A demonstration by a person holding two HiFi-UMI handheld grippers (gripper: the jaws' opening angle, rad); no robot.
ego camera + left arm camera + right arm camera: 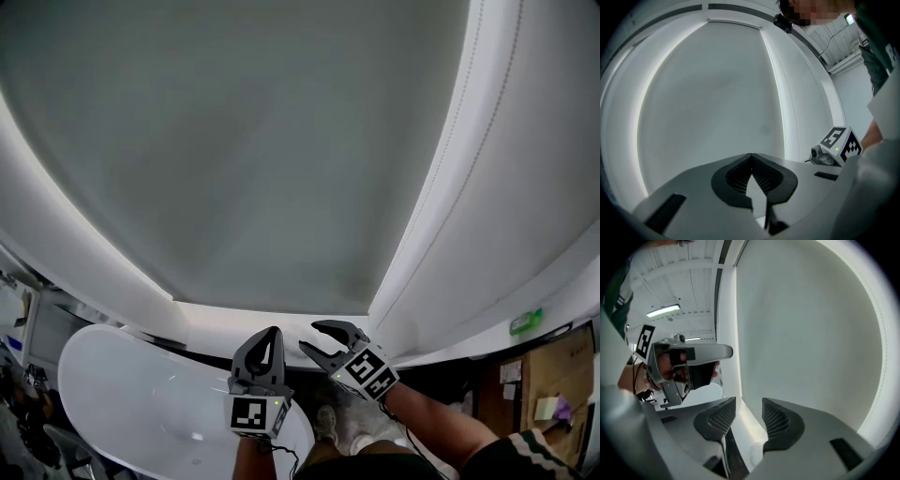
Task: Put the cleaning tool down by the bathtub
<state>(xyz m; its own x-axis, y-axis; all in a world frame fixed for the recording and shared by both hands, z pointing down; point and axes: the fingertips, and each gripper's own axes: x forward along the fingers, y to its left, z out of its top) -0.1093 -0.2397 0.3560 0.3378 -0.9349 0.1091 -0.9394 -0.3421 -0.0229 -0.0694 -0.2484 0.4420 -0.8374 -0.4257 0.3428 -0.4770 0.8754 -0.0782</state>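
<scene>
No cleaning tool shows in any view. The white bathtub (pixel 131 394) lies at the lower left of the head view, its rim just left of my grippers. My left gripper (pixel 274 334) is raised above the tub's right end with its jaws touching at the tips and nothing between them; in its own view the left gripper (pixel 751 156) points at a blank grey wall. Close beside it on the right, my right gripper (pixel 310 337) is open and empty. In the right gripper view, the right gripper (pixel 749 405) faces the wall's white corner strip, with the left gripper (pixel 689 357) at its left.
A large grey wall panel (pixel 253 150) framed by white trim (pixel 441 187) fills most of the head view. A cardboard box (pixel 553 384) stands at the right edge, under a small green sign (pixel 526 322). The person's shoes (pixel 328 422) show on the floor below the grippers.
</scene>
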